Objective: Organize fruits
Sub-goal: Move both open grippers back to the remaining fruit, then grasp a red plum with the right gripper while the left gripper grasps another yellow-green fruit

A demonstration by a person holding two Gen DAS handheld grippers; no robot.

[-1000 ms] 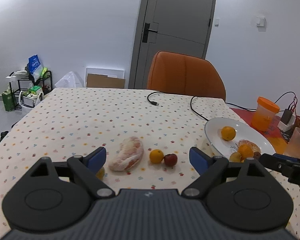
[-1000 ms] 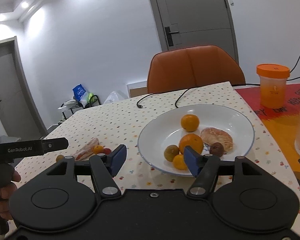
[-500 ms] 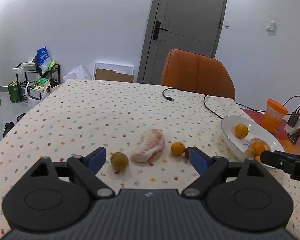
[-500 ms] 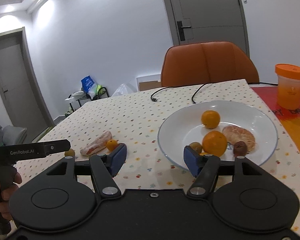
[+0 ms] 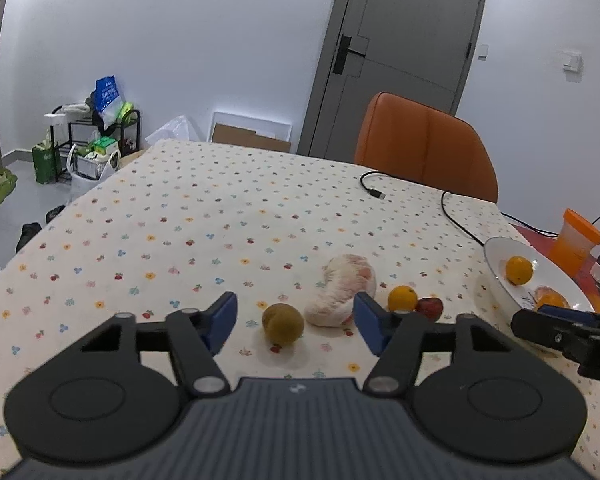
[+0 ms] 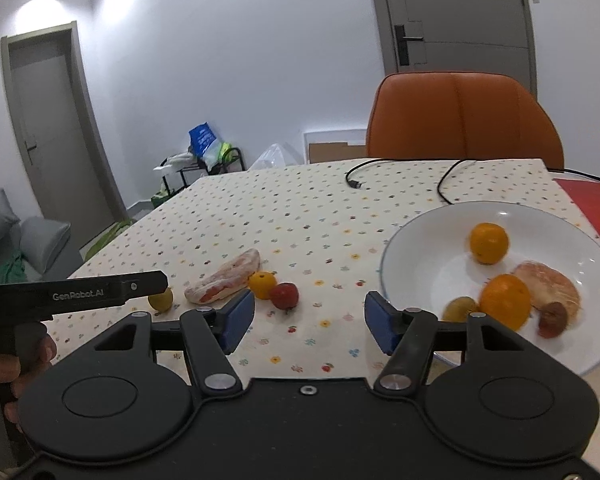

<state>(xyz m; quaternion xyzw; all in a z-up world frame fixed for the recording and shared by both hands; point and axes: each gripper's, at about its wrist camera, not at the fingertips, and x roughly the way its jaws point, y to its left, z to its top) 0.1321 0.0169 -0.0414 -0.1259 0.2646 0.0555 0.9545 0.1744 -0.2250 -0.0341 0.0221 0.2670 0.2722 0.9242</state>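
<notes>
Four loose fruits lie in a row on the flower-dotted tablecloth [image 5: 228, 216], all to the left of the white shallow plate [image 6: 428, 236]. Farthest from the plate is a dull yellow-green round fruit [image 5: 282, 323]; a second ago the left wrist view showed only a sliver of it behind the left finger, and now it sits in plain sight between the blue pads. Next comes the pale pink peeled pomelo segment [image 5: 340, 295], then a small orange citrus [image 5: 403, 298] and a small red round fruit [image 5: 429, 306] touching it, nearest the plate.

The left gripper [image 5: 294, 322] has pulled back and swung toward the yellow-green fruit, jaws spread wide and holding nothing. I judge it is lining up on that fruit or the pomelo piece as its next pick.

The right gripper [image 6: 309, 321] is also wide apart and empty. Its view has slid left off the plate over the past second, so the gap between its pads now frames bare cloth just below the red fruit.

On the plate rest two oranges, a second pomelo piece, a greenish fruit and a reddish one, blurred here. Roughly half the fruit is gathered; four pieces remain.
</notes>
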